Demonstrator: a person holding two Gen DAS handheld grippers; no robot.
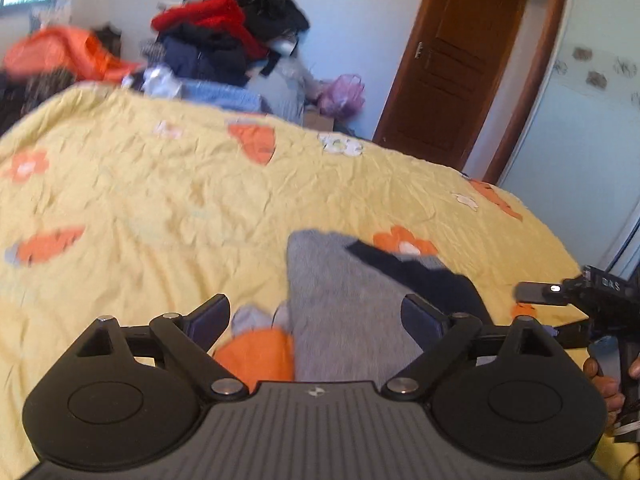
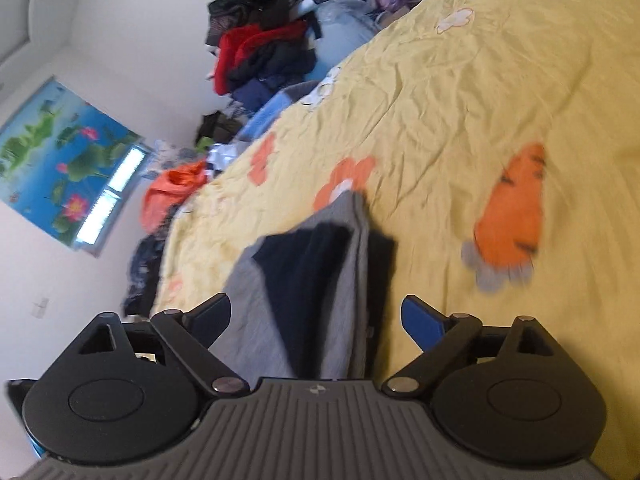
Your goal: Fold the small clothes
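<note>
A small grey garment (image 1: 340, 312) with a dark navy panel (image 1: 416, 276) lies on the yellow flowered bedspread (image 1: 160, 200). My left gripper (image 1: 316, 316) is open, its fingers standing wide over the near end of the garment. In the right wrist view the same grey garment (image 2: 260, 300) with its navy part (image 2: 308, 272) lies between my right gripper's fingers; the right gripper (image 2: 316, 316) is open. The right gripper also shows at the right edge of the left wrist view (image 1: 560, 308), held by a hand.
A tall pile of red, black and navy clothes (image 1: 232, 36) stands beyond the far edge of the bed, with an orange item (image 1: 68, 56) to its left. A wooden door (image 1: 460, 64) is at the back right. The bedspread (image 2: 460, 100) stretches ahead.
</note>
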